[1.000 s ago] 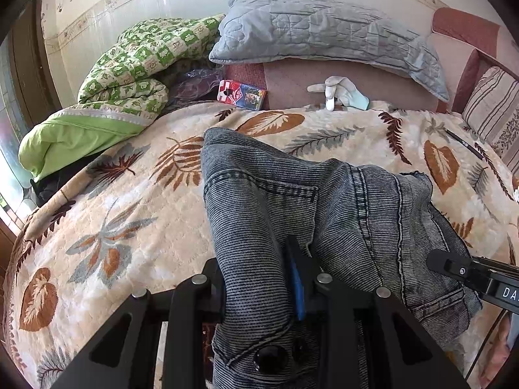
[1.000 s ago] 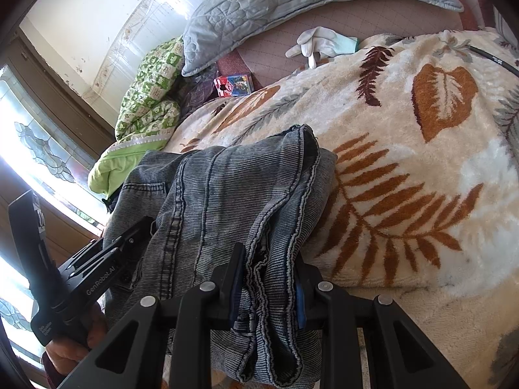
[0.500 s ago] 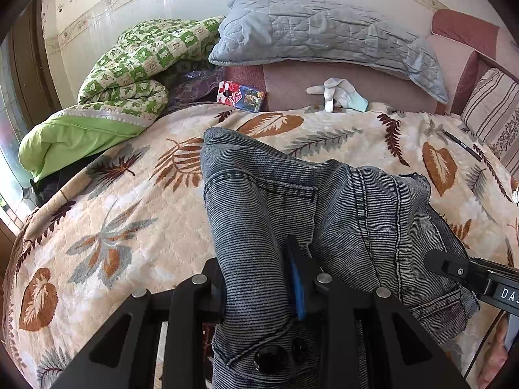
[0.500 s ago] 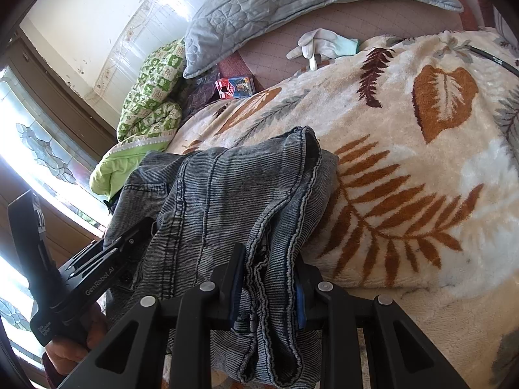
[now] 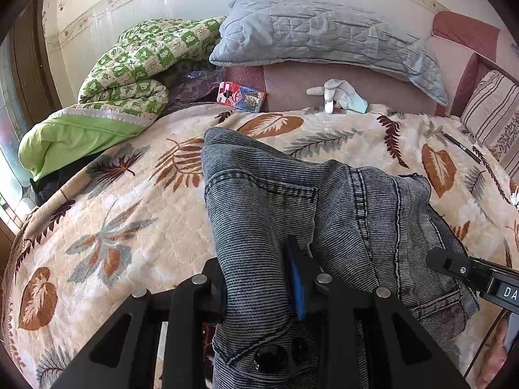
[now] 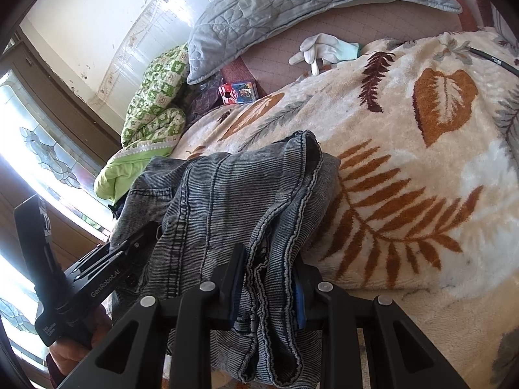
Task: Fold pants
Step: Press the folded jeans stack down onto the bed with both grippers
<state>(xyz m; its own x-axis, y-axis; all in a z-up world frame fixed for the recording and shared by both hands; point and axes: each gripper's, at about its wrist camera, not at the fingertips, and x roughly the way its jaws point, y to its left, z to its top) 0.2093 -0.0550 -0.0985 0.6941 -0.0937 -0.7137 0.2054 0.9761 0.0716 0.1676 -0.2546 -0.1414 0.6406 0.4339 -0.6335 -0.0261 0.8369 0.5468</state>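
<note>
My left gripper (image 5: 259, 287) is pinching the waistband end of the pants (image 5: 324, 214); the dark buttons sit just behind its fingers. My right gripper (image 6: 267, 288) is pinching the bunched hem edges of the pants (image 6: 233, 201). The pants lie on the bed (image 5: 107, 227), partly folded into a thick stack that runs from both grippers toward the pillow (image 5: 324, 42).

Handling, by my judgement: the denim is soft but fairly heavy and holds several layers, so it will sag between the two grasp points and drag on the plush cover. Hold at seams, waistband or hems, where the cloth is thickest and least likely to slip. A shallow bite may drop the inner layers.

Legible writing: "GenRobot.AI" on the left gripper body in the right view; "DA" on the right gripper body in the left view, the rest cut off. The box (image 5: 241, 96) beyond the pants carries print too small to read.
</note>
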